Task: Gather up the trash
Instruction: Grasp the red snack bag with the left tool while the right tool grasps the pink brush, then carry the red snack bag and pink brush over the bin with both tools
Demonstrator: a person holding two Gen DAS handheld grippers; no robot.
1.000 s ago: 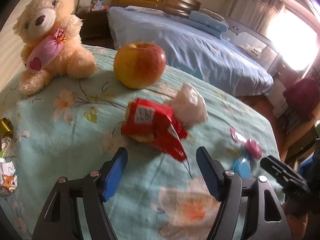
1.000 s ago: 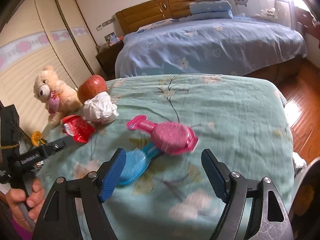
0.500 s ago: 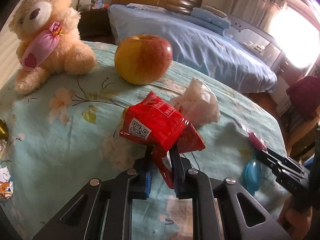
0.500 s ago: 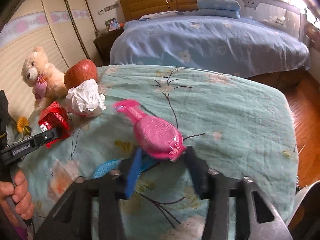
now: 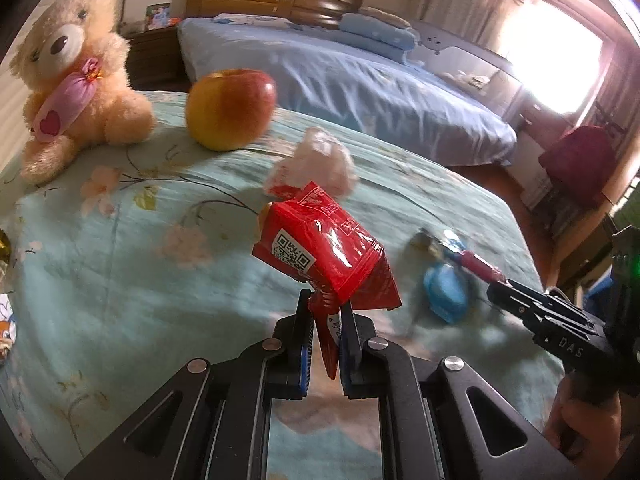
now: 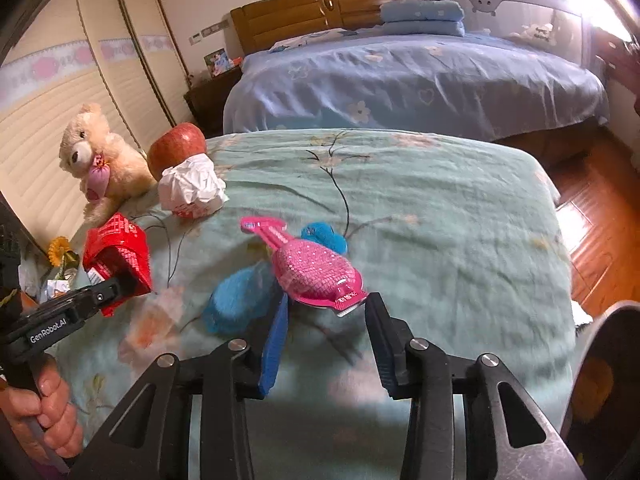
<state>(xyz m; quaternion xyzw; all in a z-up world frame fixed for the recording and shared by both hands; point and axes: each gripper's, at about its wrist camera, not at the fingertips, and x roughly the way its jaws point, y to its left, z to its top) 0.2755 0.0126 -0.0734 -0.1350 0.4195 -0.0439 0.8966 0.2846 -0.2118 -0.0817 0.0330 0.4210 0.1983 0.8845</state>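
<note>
Red wrapper [image 5: 320,256] pinched by its lower corner in left gripper [image 5: 325,320], jaws just closed on it, lifted clear of floral bedspread [image 5: 120,280]. Beyond it, crumpled white paper [image 5: 316,164] in the middle, apple [image 5: 231,109] farther left, teddy bear [image 5: 76,76] at far left. To the right, blue wrapper [image 5: 446,292] on the spread, right gripper's tip just beside it.

From the right wrist: pink wrapper [image 6: 316,270] caught by its near edge between the pads of right gripper [image 6: 326,316], jaws just narrowed onto it. Blue wrapper [image 6: 236,300] directly left of it on the bedspread [image 6: 440,220]. Red wrapper [image 6: 118,256] far left, held by the other gripper. White paper [image 6: 192,188], apple [image 6: 176,148] and bear [image 6: 96,156] farther back on the left. Hand [image 6: 40,416] at lower left on that gripper's handle.
</note>
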